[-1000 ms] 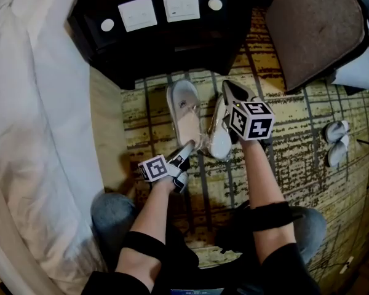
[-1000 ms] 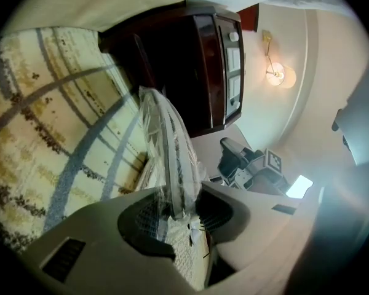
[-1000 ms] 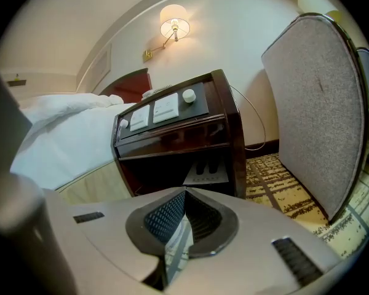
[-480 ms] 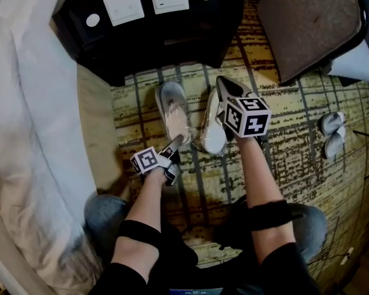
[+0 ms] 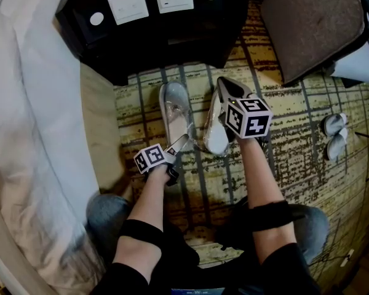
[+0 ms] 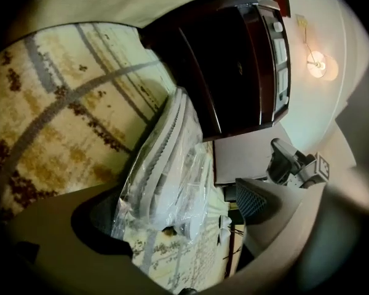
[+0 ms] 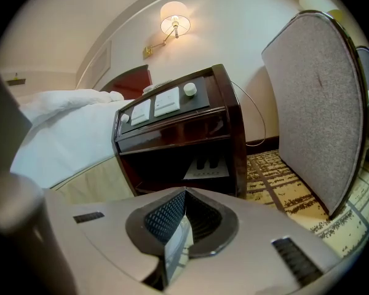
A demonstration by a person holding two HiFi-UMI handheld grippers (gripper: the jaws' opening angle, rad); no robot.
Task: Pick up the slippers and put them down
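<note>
On patterned carpet (image 5: pixel 283 140) beside the left bed (image 5: pixel 31 103) and far nightstand (image 5: pixel 166 35), left tool (image 5: pixel 179 145) just opened wide around one wrapped slipper (image 5: pixel 174 106), right tool (image 5: pixel 226 90) clamped on the other slipper (image 5: pixel 216 134) by its wrap.

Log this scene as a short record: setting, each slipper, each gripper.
setting: patterned carpet before a dark nightstand, bed alongside
left slipper: plastic-wrapped, flat on carpet
right slipper: wrapped, beside the left one, looks tilted
left gripper: jaws have just been opening, now wide apart; left slipper's end between them, not pressed
right gripper: shut on right slipper's wrap
spare slippers: on carpet, far right
</note>
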